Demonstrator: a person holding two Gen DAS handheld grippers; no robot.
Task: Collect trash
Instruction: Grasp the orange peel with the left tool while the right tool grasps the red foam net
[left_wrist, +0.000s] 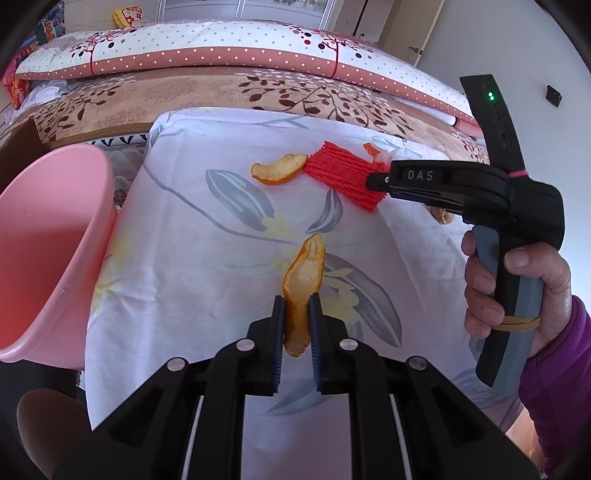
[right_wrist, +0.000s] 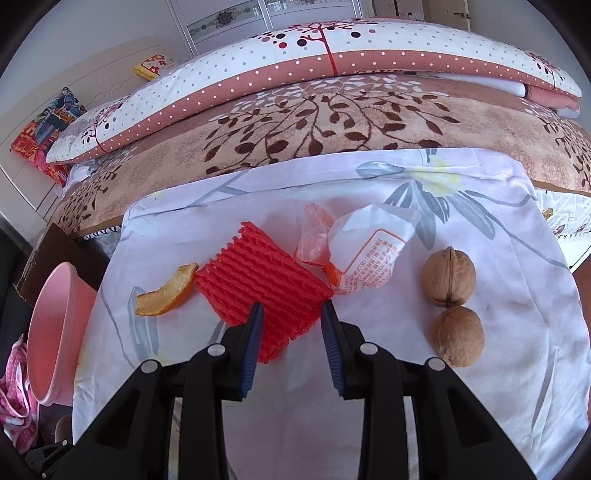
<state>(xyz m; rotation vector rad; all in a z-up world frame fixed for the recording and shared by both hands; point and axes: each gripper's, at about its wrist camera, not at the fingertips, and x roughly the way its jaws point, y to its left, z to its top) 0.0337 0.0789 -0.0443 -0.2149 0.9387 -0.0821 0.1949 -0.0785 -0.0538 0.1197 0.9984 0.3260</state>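
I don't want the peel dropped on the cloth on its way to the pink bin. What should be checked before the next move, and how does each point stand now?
1. Left gripper shut on the orange peel: ok, pads press both sides.
2. Peel lifted off the floral cloth: cannot tell.
3. Pink bin within view, mouth open toward the gripper: ok.
4. Path from peel to bin free of other trash: ok.
5. Right gripper clear of the left one: ok; it hovers open over the red foam net.
6. Bin upright: not ok, it looks tilted.
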